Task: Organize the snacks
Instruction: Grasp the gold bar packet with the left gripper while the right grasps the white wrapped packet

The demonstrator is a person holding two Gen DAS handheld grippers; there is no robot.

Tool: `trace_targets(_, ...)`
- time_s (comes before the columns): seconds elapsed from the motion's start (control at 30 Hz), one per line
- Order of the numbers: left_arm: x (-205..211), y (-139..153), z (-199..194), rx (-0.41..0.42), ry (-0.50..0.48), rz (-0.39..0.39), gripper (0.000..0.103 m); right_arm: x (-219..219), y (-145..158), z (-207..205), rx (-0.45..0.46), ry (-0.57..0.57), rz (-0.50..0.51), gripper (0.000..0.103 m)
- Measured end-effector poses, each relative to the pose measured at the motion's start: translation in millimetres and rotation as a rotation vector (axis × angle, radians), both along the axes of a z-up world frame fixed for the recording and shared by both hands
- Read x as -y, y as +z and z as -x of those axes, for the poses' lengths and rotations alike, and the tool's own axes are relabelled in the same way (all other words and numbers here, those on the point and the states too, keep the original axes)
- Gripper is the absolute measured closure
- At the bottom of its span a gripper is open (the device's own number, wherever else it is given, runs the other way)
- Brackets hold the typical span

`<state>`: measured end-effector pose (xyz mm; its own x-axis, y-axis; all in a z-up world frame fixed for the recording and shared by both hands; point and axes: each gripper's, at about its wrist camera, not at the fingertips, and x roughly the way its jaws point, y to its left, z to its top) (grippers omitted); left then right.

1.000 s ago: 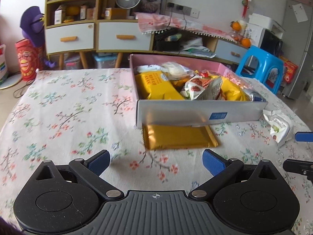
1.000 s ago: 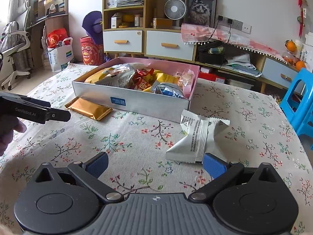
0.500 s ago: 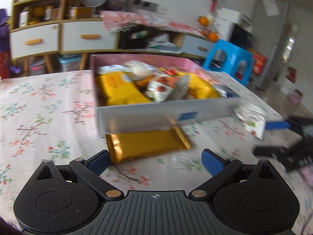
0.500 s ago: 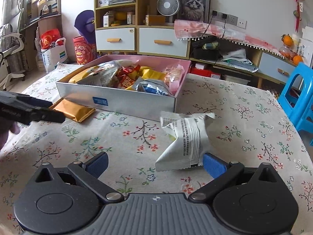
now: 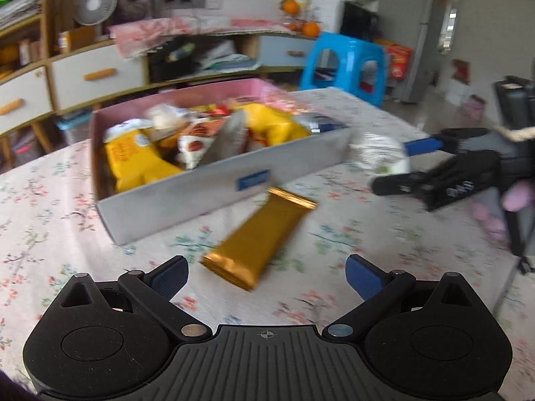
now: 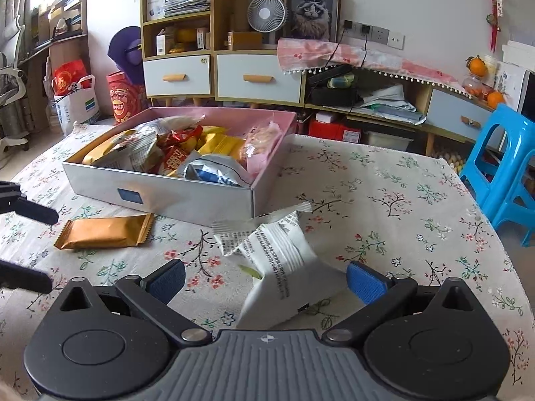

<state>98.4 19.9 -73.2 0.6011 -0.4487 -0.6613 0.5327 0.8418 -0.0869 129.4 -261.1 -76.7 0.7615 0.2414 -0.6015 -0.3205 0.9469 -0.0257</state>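
Note:
A gold snack packet (image 5: pixel 259 239) lies on the floral tablecloth just in front of the grey box (image 5: pixel 214 187), which holds several snack bags. My left gripper (image 5: pixel 265 272) is open, with the packet's near end between its blue fingertips. A white snack bag (image 6: pixel 281 260) lies on the cloth between the open fingers of my right gripper (image 6: pixel 265 279). The gold packet (image 6: pixel 105 232) and the box (image 6: pixel 187 197) also show in the right wrist view. The right gripper (image 5: pixel 401 163) shows at the right of the left wrist view, around the white bag (image 5: pixel 381 155).
A blue plastic stool (image 6: pixel 501 167) stands off the table's right side. Drawers and shelves (image 6: pixel 214 73) line the back wall. The left gripper's fingers (image 6: pixel 30 209) reach in at the left edge of the right wrist view.
My left gripper has swung round to the right and closer to the gold packet. My right gripper has moved forward, so the white bag now lies between its fingers.

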Motion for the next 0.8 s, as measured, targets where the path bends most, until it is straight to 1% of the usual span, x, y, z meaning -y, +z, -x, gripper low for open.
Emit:
trace_targets(0.07,5.6,-3.2,-6.9,0.009,0.017,-0.021,0.004,0.0,-2.6,-4.0,-0.007,0.012,0.008,0.01)
trace_targets(0.13,14.1,-5.6,-11.6,0.022,0.016,-0.057,0.008,-0.3,-4.8,-8.8,-0.017,0.033,0.017,0.01)
trace_targets(0.2,21.1,-7.9,-14.6,0.032,0.017,-0.078,0.01,-0.5,-5.9,-12.0,-0.016,0.049,0.03,0.01)
trace_targets(0.27,26.0,-8.4,-16.0,0.043,0.022,-0.076,0.011,1.2,-5.8,-14.4,-0.009,0.06,0.045,0.01)
trace_targets(0.47,29.3,-7.8,-16.8,0.043,0.051,-0.039,0.021,11.8,-9.2,-23.9,-0.033,0.079,0.048,0.01)
trace_targets(0.57,32.6,-6.6,-14.3,0.045,0.08,-0.044,0.03,15.6,-11.1,-27.2,-0.043,0.077,0.013,0.01)
trace_targets(0.63,35.1,-5.3,-12.6,0.043,0.097,-0.042,0.039,14.8,-11.5,-27.5,-0.04,0.079,0.008,0.01)
trace_targets(0.67,36.7,-4.8,-11.5,0.042,0.104,-0.041,0.041,13.7,-11.2,-27.6,-0.038,0.081,0.008,0.011)
trace_targets(0.73,40.5,-4.0,-8.7,0.044,0.117,-0.043,0.051,11.0,-10.6,-26.1,-0.033,0.088,0.01,0.015)
trace_targets(0.77,42.1,-3.9,-7.5,0.045,0.123,-0.046,0.053,9.7,-9.7,-26.0,-0.033,0.095,0.009,0.018)
trace_targets(0.8,43.4,-3.6,-6.5,0.046,0.129,-0.048,0.057,8.7,-8.6,-25.5,-0.031,0.102,0.009,0.019)
